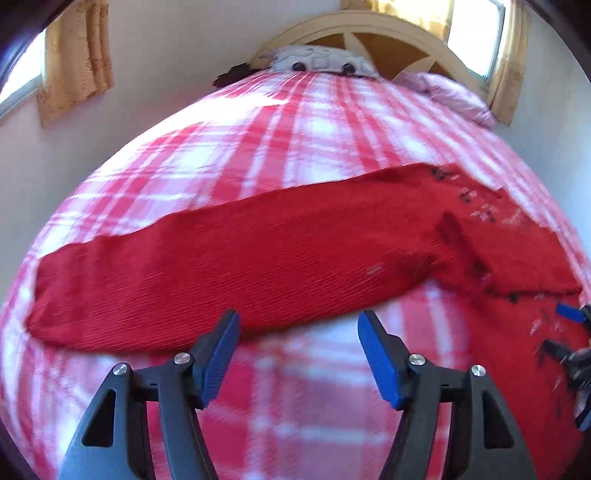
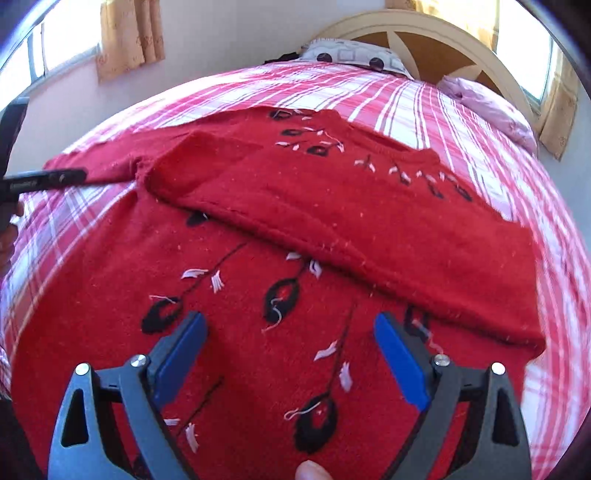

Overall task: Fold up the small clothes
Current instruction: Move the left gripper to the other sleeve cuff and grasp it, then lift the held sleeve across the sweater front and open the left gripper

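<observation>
Right wrist view is showing a red knitted sweater (image 2: 295, 229) lying across a red-and-white plaid bedspread (image 2: 424, 99), its front embroidered with black and white flower motifs, and one sleeve (image 2: 332, 206) is lying folded across the chest. The right gripper (image 2: 290, 328) is hovering over the lower body of the garment with its jaws spread wide and nothing between them. In the left wrist view, the left gripper (image 1: 297, 325) is likewise standing wide open and gripping nothing, poised just short of the other sleeve (image 1: 207, 266), which is stretching out flat to the side over the bedspread (image 1: 295, 122). A patterned pillow (image 2: 351, 55) and a pink pillow (image 2: 487, 103) are resting by the headboard (image 2: 436, 33), well apart from the work. The knit is looking soft, thick and limp, so it is likely drooping and stretching wherever it is lifted, though its fuzzy surface should be giving the pads good friction. A sensible hold is probably the cuff end or the edge of the outstretched sleeve, pinching both layers, with the other claw taking the hem or side seam to be keeping the fold even.
</observation>
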`<state>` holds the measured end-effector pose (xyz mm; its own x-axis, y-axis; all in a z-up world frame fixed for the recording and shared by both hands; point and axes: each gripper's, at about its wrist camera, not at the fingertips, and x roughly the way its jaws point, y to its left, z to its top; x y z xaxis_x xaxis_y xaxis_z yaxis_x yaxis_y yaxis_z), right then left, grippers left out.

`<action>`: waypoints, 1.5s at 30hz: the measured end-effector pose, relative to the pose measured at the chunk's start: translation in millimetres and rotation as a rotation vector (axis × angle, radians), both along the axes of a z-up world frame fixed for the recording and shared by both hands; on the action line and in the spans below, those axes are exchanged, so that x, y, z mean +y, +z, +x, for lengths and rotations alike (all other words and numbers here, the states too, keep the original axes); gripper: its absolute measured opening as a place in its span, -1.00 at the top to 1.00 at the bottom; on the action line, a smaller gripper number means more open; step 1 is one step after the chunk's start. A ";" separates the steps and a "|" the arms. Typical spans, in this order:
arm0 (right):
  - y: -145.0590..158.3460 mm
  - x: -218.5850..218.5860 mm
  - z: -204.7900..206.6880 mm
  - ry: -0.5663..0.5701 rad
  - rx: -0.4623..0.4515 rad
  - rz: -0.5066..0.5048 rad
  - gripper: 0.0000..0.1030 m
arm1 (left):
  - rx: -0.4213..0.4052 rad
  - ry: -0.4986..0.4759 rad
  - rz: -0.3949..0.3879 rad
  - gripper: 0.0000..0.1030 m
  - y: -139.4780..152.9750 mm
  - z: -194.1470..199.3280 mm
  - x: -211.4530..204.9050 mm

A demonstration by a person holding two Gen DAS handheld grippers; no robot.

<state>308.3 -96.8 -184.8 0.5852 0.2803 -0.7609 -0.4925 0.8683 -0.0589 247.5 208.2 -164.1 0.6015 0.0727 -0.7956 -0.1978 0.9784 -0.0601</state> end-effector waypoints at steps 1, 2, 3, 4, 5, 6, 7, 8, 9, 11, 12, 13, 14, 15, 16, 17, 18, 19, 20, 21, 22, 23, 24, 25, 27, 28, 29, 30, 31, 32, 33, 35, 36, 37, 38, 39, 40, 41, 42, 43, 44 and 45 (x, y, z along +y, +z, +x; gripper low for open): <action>0.0 -3.0 0.8 -0.005 0.009 0.020 -0.83 | -0.001 0.029 -0.002 -0.30 1.1 -5.3 11.3; -0.3 -5.0 1.8 -0.009 0.015 0.031 -0.84 | -0.007 0.065 -0.009 -0.30 2.1 -11.2 23.2; -1.1 -5.8 3.1 -0.010 0.022 0.038 -0.84 | -0.008 0.124 -0.011 -0.30 3.4 -17.2 40.5; -2.0 -6.8 4.8 -0.010 0.028 0.045 -0.85 | -0.004 0.174 -0.003 -0.30 3.4 -22.5 54.4; -2.2 -6.4 3.5 -0.010 0.027 0.046 -0.85 | -0.003 0.218 0.009 -0.30 4.4 -27.1 67.2; -2.3 -5.8 2.8 -0.009 0.025 0.045 -0.85 | -0.009 0.259 0.018 -0.30 5.3 -31.5 78.3; -2.6 -5.0 2.6 -0.008 0.022 0.042 -0.85 | -0.031 0.311 0.013 -0.30 8.1 -39.0 94.8; -2.7 -4.6 1.3 -0.009 0.018 0.040 -0.86 | -0.046 0.341 0.010 -0.30 10.0 -43.3 104.3; -3.1 -4.1 1.0 -0.009 0.014 0.038 -0.86 | -0.058 0.386 0.007 -0.30 11.8 -48.6 116.3; -3.6 -4.6 0.8 -0.010 0.014 0.039 -0.87 | -0.074 0.474 -0.013 -0.30 14.6 -60.0 139.5; -3.8 -5.0 0.3 -0.010 0.014 0.039 -0.87 | -0.080 0.502 -0.018 -0.30 14.9 -63.0 146.9; -3.9 -4.9 0.1 -0.011 0.015 0.040 -0.88 | -0.082 0.535 -0.022 -0.30 13.7 -68.0 155.7; -4.2 -4.9 -0.2 -0.011 0.015 0.039 -0.88 | -0.077 0.567 -0.035 -0.30 10.2 -71.5 163.3; -4.3 -4.6 -0.3 -0.011 0.015 0.038 -0.89 | -0.073 0.585 -0.055 -0.30 6.2 -73.6 169.8; -4.1 -5.1 -0.1 -0.011 0.015 0.038 -0.89 | -0.063 0.613 -0.084 -0.30 -0.5 -75.9 178.9; -4.3 -4.9 -0.1 -0.011 0.014 0.037 -0.90 | -0.057 0.635 -0.105 -0.30 -5.3 -77.0 183.8; -4.4 -4.9 -1.1 -0.011 0.014 0.036 -0.90 | -0.058 0.648 -0.137 -0.30 -8.9 -77.1 190.8; -4.5 -4.7 -1.3 -0.012 0.014 0.035 -0.90 | -0.080 0.656 -0.154 -0.30 -9.2 -79.9 192.2; -4.6 -4.7 -1.4 -0.013 0.013 0.035 -0.90 | -0.090 0.655 -0.149 -0.30 -8.5 -80.7 192.0; -4.8 -4.8 -1.4 -0.014 0.013 0.035 -0.91 | -0.094 0.652 -0.150 -0.30 -8.2 -79.9 191.3; -4.6 -4.9 -1.2 -0.013 0.014 0.036 -0.92 | -0.104 0.648 -0.164 -0.30 -8.4 -79.4 190.7; -4.8 -4.9 -1.2 -0.014 0.015 0.036 -0.92 | -0.112 0.649 -0.172 -0.30 -8.4 -79.7 190.6; -4.8 -5.5 -1.3 -0.015 0.015 0.036 -0.93 | -0.117 0.649 -0.178 -0.30 -8.6 -79.5 190.1; -4.9 -5.5 -0.8 -0.016 0.015 0.036 -0.93 | -0.119 0.647 -0.184 -0.30 -8.4 -77.9 189.8; -5.0 -5.6 -0.7 -0.018 0.014 0.037 -0.93 | -0.132 0.650 -0.204 -0.30 -7.8 -79.7 191.0; -5.0 -5.7 -0.8 -0.018 0.014 0.037 -0.93 | -0.136 0.650 -0.212 -0.23 -8.0 -77.0 191.5; -4.9 -5.7 -0.9 -0.018 0.015 0.037 -0.93 | -0.141 0.647 -0.222 -0.11 -7.4 -77.6 191.4; -4.9 -5.9 -1.0 -0.018 0.014 0.037 -0.93 | -0.142 0.645 -0.230 0.09 -7.5 -76.3 190.8; -5.0 -5.8 -1.1 -0.018 0.014 0.037 -0.93 | -0.141 0.640 -0.240 0.16 -8.3 -74.6 189.6; -5.0 -5.8 -1.1 -0.018 0.015 0.037 -0.93 | -0.146 0.629 -0.251 0.16 -8.7 -73.9 188.3; -5.0 -5.8 -1.2 -0.017 0.015 0.037 -0.93 | -0.145 0.617 -0.255 0.16 -9.2 -72.3 186.7; -5.2 -5.8 -1.3 -0.017 0.015 0.037 -0.93 | -0.137 0.616 -0.233 0.16 -10.5 -68.1 184.9; -5.1 -5.6 -1.4 -0.017 0.015 0.036 -0.93 | -0.138 0.619 -0.231 0.16 -11.0 -66.5 186.3; -5.1 -5.6 -1.5 -0.018 0.015 0.036 -0.94 | -0.146 0.622 -0.233 0.29 -10.9 -64.4 188.7; -5.1 -5.6 -1.5 -0.017 0.015 0.036 -0.94 | -0.151 0.625 -0.238 0.51 -10.2 -64.1 190.8; -5.1 -5.7 -1.7 -0.018 0.015 0.035 -0.94 | -0.155 0.618 -0.259 0.65 -9.9 -63.8 192.8; -4.9 -6.3 -1.4 -0.017 0.015 0.036 -0.94 | -0.172 0.611 -0.287 0.69 -8.6 -64.5 194.1; -4.7 -7.4 -1.4 -0.018 0.015 0.037 -0.94 | -0.180 0.607 -0.285 0.73 -6.8 -64.5 193.5; -4.7 -7.7 -1.4 -0.018 0.015 0.037 -0.94 | -0.182 0.601 -0.275 0.74 -4.4 -64.2 192.3; -4.7 -7.8 -1.4 -0.018 0.015 0.037 -0.94 | -0.190 0.595 -0.270 0.76 -1.3 -63.9 190.4; -4.8 -7.8 -1.4 -0.018 0.015 0.037 -0.94 | -0.203 0.581 -0.266 0.76 3.3 -63.1 187.1; -4.7 -8.0 -1.1 -0.019 0.016 0.038 -0.95 | -0.215 0.567 -0.256 0.77 9.2 -61.4 182.0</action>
<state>307.2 -104.8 -189.5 0.5788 0.2980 -0.7591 -0.4764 0.8790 -0.0181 186.1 390.2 -154.9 0.6728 0.2493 -0.6965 -0.6361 0.6758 -0.3725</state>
